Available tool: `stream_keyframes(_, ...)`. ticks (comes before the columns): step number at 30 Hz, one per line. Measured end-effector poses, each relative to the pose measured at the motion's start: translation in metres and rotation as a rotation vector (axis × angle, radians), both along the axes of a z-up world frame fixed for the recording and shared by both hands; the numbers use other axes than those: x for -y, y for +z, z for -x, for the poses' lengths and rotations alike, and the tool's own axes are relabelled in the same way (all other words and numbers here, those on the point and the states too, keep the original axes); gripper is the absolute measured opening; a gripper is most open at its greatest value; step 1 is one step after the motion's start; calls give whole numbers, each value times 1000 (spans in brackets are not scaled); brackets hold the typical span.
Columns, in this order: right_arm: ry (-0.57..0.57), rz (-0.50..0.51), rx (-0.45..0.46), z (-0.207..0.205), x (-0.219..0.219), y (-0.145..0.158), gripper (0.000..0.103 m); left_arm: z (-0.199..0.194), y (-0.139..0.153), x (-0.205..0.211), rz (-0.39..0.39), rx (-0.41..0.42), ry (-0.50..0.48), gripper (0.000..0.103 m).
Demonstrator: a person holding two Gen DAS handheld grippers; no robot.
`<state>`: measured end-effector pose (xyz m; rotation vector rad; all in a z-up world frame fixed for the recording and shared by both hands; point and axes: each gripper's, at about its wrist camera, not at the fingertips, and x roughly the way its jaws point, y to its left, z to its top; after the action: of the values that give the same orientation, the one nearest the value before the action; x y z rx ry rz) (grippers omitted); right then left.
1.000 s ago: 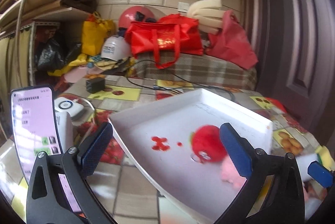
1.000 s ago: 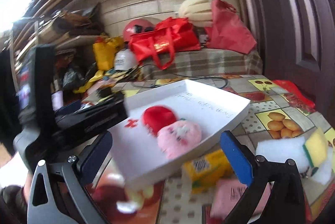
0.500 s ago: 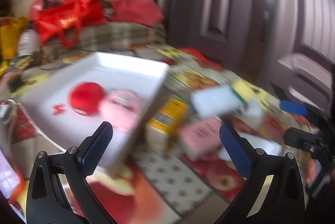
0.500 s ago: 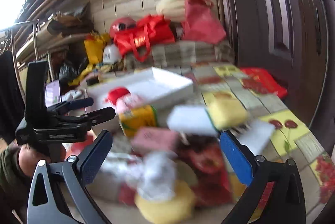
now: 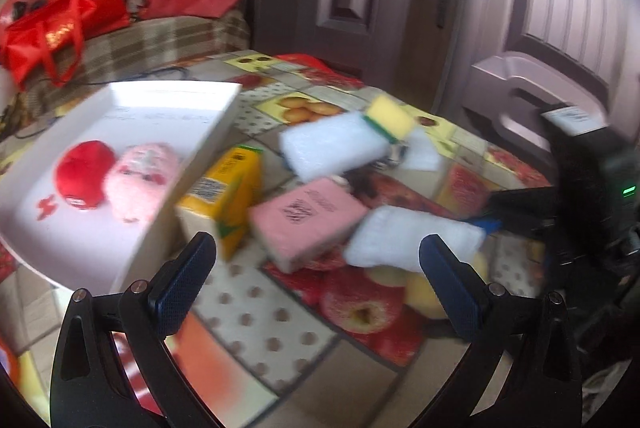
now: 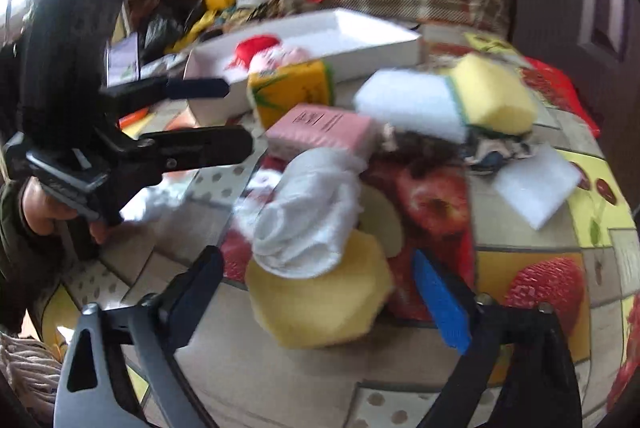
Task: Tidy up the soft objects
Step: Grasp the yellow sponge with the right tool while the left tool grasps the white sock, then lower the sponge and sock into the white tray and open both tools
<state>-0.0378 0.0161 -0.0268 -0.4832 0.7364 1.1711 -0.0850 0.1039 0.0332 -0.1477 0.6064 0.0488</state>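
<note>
jaws of the right gripper (image 6: 316, 296) are closing around a yellow sponge (image 6: 320, 304), pads not yet pressing; a white cloth (image 6: 308, 212) overlaps its far edge and could get dragged along. left gripper (image 5: 316, 276) hovers open, empty, near the white tray (image 5: 192, 156).

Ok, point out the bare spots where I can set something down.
Free: the far half of the white tray, beyond the red plush and pink plush; the dotted cloth nearest the left gripper. Crowded: packets, sponges and white cloth right of the tray.
</note>
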Motion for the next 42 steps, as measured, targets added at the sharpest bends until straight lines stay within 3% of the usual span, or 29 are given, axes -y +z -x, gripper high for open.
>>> stream_keyframes(3,6,17,55,3,4,1,63,-1,0,13,-1,-2,-54,102)
stream_keyframes(7,72,-44,63,6,35,7,61,-2,0,22,-3,-4,-85,102)
stream_keyframes(10,177,-103,113,22,59,21,61,-1,0,17,48,2,-96,102)
stream_keyframes(12,185,-163,108,18,76,33,61,-3,-1,15,71,-11,-98,102)
stream_keyframes(14,139,-231,85,5,89,43,61,-3,0,17,73,-12,-112,102)
stream_keyframes(20,-195,-404,-33,-62,109,50,61,-7,-2,43,52,-41,-214,102)
stream_keyframes(25,-248,-397,-147,-84,93,32,61,-17,-6,70,-3,-86,-268,102)
stream_keyframes(28,-243,-411,-201,-87,95,29,62,-22,-10,82,-41,-128,-335,96)
stream_keyframes(32,-250,-405,-237,-86,105,24,62,-28,-25,103,-177,-224,-419,96)
stream_keyframes(33,-249,-401,-242,-86,106,24,62,-30,-29,105,-192,-248,-428,92)
stream_keyframes(35,-247,-399,-242,-86,107,24,62,-31,-30,106,-185,-249,-446,73)
stream_keyframes(37,-242,-398,-232,-84,107,25,62,-29,-28,103,-171,-235,-445,33)
stream_keyframes(42,-226,-416,-164,-69,101,37,61,-24,-22,88,-145,-185,-389,33)
